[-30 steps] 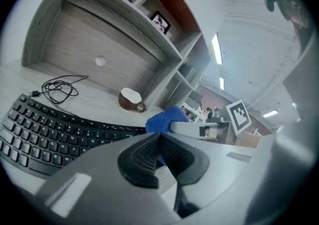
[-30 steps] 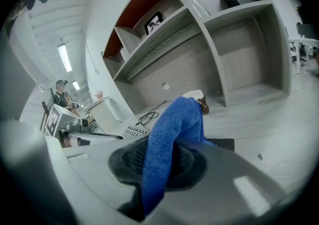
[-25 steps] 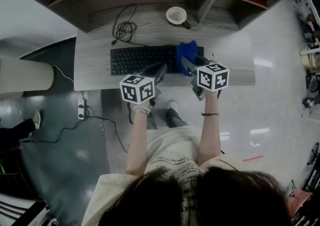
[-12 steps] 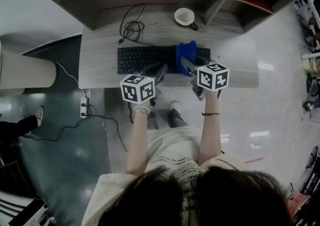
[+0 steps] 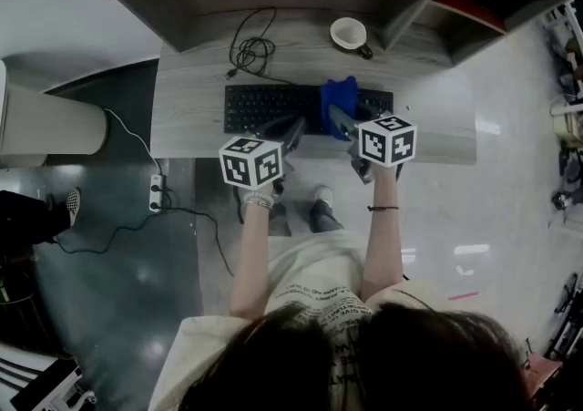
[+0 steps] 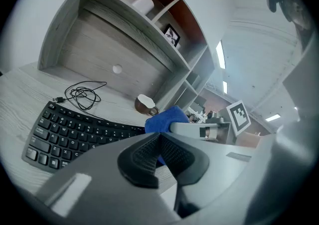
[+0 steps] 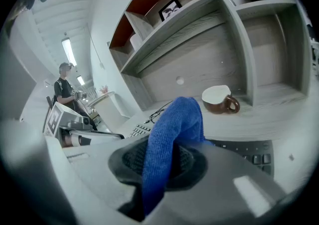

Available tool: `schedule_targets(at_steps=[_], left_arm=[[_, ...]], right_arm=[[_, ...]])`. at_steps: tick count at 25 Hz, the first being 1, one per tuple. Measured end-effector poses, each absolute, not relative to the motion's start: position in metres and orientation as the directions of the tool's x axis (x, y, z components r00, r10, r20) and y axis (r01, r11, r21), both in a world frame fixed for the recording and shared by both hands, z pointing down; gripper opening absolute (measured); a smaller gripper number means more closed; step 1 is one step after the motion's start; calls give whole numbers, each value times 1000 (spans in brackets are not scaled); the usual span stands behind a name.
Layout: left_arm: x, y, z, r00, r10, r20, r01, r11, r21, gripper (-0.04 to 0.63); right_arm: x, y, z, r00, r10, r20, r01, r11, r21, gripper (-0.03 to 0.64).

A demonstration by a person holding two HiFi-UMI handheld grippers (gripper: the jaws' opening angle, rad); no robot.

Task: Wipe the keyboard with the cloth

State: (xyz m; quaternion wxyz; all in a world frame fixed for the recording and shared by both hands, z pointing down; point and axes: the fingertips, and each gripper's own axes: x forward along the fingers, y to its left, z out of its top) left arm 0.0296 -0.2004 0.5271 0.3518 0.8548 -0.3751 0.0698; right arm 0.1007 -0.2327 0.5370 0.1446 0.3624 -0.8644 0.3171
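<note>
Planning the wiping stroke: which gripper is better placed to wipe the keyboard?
Right. The right gripper is shut on the blue cloth, over the right part of the keyboard. The left gripper is shut on nothing.

Desk [image 5: 191, 122]: keyboard [image 5: 269, 107], mug [image 5: 349, 34], apparently loose cable [image 5: 252, 56].

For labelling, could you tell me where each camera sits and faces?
Head view: on the person's head, facing steeply down at the desk; both forearms show.
Left gripper view: on the left gripper, along its shut jaws, over the keyboard.
Right gripper view: on the right gripper, jaws clamping the blue cloth, toward shelves.
Shared: keyboard, blue cloth, mug.
</note>
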Motion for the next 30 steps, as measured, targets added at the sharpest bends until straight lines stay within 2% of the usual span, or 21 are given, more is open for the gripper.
schedule_targets(at_steps=[30], left_arm=[[-33,-201,530,685,-613,393,-710,-444,547,5]], right_arm=[[42,-237,537,-709,-522,474,-705,548,-450,58]])
